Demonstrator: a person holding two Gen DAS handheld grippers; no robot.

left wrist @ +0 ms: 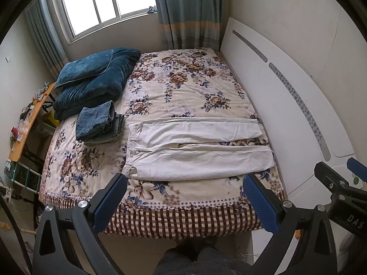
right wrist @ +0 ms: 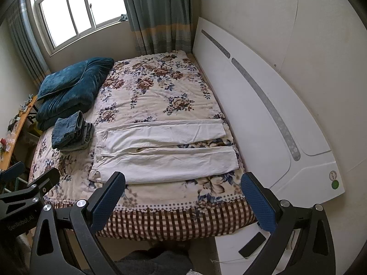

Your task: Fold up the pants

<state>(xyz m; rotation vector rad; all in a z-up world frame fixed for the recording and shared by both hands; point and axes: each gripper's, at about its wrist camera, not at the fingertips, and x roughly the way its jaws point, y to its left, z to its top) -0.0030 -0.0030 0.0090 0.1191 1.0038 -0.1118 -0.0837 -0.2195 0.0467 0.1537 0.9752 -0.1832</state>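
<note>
Lying flat across the middle of the frame, the white pants (left wrist: pixel 197 149) are spread on the flowered bedspread (left wrist: pixel 174 87), with the waistband toward the left and the two legs stretched toward the right, a narrow gap being seen between the legs. Just beside the waistband, at the upper left of it, a pile of folded blue jeans (left wrist: pixel 98 123) is placed. Farther to the upper left, a folded dark blue blanket (left wrist: pixel 91 84) with a pillow on it is seen. A white headboard (left wrist: pixel 286 105) runs along the right side of the bed, and a window (left wrist: pixel 103 2) with curtains is found at the top. Nothing is lying on the pants.

The left gripper (left wrist: pixel 184 197) is held above the near edge of the bed, its jaws spread wide and holding nothing. The right gripper (right wrist: pixel 183 194) is seen in the same way, jaws wide apart and empty.
</note>
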